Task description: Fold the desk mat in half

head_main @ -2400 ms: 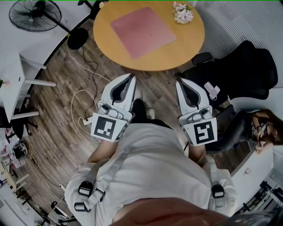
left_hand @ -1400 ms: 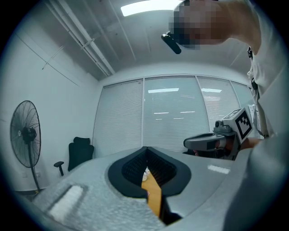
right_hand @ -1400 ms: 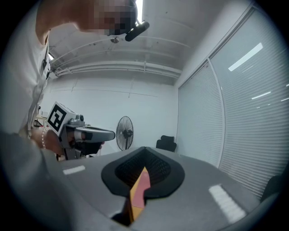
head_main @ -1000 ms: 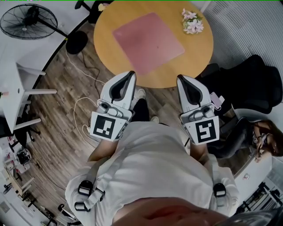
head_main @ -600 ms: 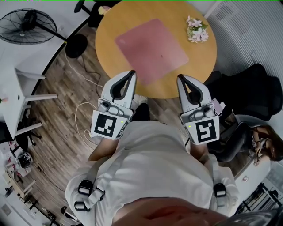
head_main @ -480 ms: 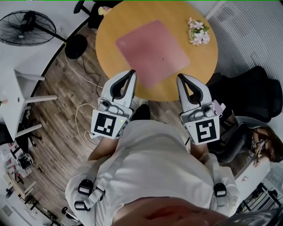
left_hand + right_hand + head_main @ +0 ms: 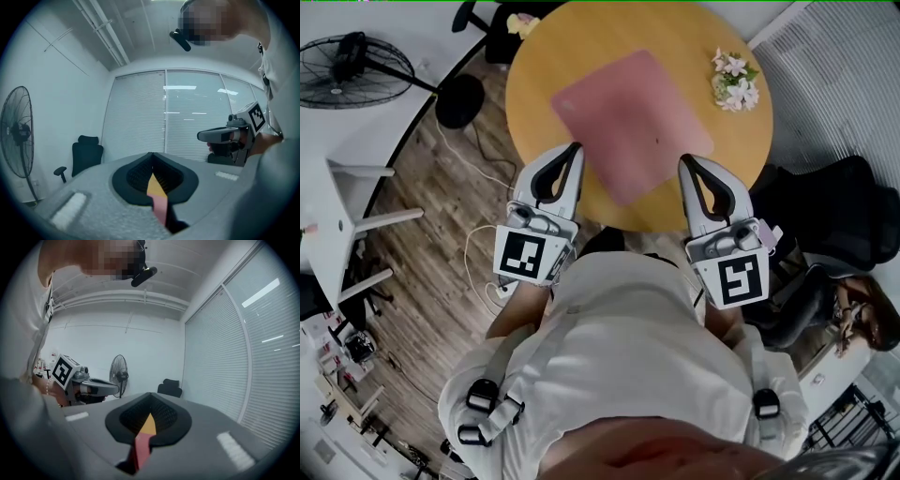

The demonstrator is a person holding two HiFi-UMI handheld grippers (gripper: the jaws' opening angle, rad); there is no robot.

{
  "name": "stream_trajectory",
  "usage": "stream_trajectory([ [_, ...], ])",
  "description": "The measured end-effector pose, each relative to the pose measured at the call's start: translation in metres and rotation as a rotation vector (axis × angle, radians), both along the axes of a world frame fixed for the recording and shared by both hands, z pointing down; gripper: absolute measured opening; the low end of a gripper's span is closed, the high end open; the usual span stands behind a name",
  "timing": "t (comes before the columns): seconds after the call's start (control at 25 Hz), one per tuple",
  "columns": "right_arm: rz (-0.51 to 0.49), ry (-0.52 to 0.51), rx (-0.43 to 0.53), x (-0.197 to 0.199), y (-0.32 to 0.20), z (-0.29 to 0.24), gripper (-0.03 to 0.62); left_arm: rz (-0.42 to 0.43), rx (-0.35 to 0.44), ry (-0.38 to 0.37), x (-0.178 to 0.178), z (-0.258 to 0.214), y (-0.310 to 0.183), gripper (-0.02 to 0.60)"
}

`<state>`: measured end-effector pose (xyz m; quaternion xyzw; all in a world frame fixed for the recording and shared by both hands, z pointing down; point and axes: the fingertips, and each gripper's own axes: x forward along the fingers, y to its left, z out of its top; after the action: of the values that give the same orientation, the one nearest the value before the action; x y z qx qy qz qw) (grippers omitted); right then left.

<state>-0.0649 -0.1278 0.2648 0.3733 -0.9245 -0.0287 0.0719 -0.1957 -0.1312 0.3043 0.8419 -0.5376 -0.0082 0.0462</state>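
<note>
One pink desk mat (image 7: 630, 122) lies flat and unfolded at the middle of the round wooden table (image 7: 534, 75). It is turned so that one corner points to six o'clock, toward the person. No fold is begun. A small bunch of flowers (image 7: 735, 80) sits at two o'clock from the mat, apart from it and probably out of the fold's way. The left gripper (image 7: 575, 148) is at seven o'clock of the mat and the right gripper (image 7: 684, 159) at five o'clock, so they flank that near corner. I judge they are placed to take the two near edges. Both point level, with jaws closed tip to tip and nothing held, and they would need to open before gripping. A fan (image 7: 352, 61) stands on the floor at ten o'clock.
</note>
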Motion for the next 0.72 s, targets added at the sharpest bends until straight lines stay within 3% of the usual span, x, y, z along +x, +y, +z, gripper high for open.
stream_trajectory([
  [0.28,0.015,0.009,0.0,-0.014,-0.015,0.01,0.005,-0.035,-0.035,-0.018,-0.034,0.035,-0.03,0.005],
  [0.72,0.016,0.013,0.014,-0.018,-0.017,0.01,0.005,-0.057,-0.113,-0.072,-0.058,0.111,-0.062,0.081],
])
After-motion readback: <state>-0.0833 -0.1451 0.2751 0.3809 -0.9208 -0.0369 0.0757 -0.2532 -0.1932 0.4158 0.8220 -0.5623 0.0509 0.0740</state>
